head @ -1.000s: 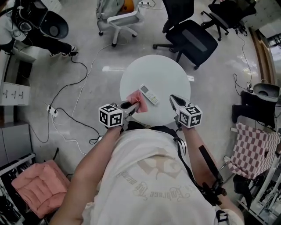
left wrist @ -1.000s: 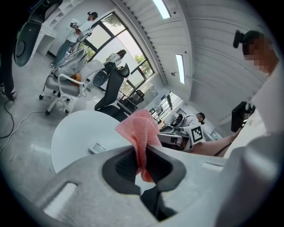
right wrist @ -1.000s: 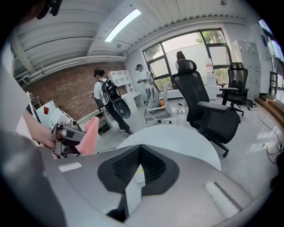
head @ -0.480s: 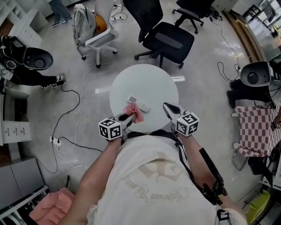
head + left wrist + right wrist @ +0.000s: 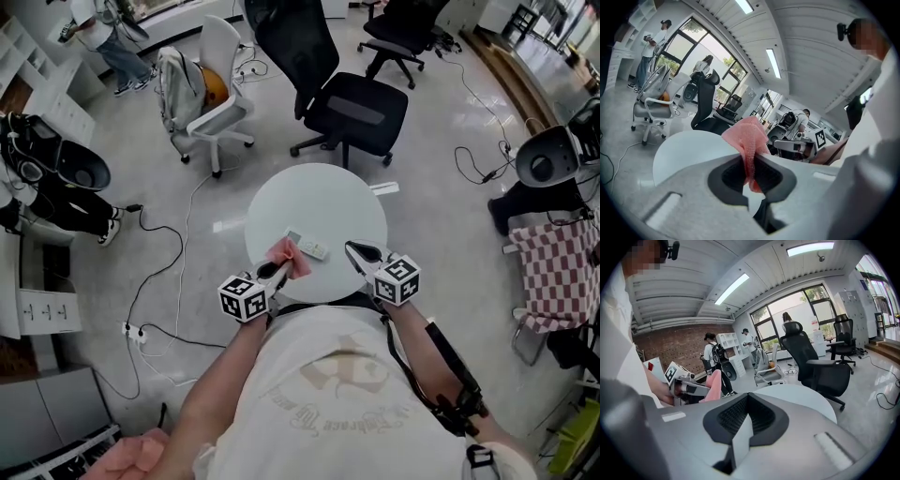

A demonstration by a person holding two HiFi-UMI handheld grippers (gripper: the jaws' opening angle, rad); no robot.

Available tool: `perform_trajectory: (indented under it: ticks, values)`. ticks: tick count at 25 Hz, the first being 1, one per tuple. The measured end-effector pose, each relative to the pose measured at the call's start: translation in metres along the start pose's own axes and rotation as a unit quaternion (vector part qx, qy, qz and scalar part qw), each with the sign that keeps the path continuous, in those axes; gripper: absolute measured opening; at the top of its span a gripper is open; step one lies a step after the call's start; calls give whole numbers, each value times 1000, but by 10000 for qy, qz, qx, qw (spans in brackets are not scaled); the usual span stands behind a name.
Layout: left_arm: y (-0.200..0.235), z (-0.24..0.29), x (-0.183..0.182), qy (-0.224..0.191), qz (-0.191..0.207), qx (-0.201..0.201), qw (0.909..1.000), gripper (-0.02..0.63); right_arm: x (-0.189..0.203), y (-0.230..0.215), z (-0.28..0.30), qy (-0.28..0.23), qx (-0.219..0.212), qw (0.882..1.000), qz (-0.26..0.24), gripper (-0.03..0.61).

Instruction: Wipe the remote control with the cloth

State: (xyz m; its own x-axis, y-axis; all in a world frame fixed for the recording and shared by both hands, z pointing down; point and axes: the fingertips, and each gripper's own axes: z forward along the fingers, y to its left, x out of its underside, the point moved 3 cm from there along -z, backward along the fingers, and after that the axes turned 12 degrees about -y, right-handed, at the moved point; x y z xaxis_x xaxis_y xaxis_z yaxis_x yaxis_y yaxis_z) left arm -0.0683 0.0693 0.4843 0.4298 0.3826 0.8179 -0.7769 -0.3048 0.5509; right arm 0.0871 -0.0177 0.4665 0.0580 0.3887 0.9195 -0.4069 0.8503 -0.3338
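White table [image 5: 319, 197] bears the remote [image 5: 307, 246] just beside the cloth [image 5: 289, 256] pinched in the left tool [image 5: 278, 270]; right tool [image 5: 352, 247] closed, empty

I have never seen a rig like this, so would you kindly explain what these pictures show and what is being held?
There is no robot: a person holds a hand-held gripper in each hand. The head view comes from a camera on the person's head, looking down at a round white table. The other two views come from cameras riding on those hand-held grippers, looking along their jaws. A white remote control lies on the table. The left hand-held gripper is shut on a pink cloth, right next to the remote. The right hand-held gripper is shut and holds nothing.
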Motion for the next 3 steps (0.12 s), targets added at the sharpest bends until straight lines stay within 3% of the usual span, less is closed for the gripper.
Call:
perform_trajectory:
  ticks: [3]
  values:
    - [0,-5,-6,-24,77,-4,10000,20,-1,7,1,15,-34,10000,-38,6]
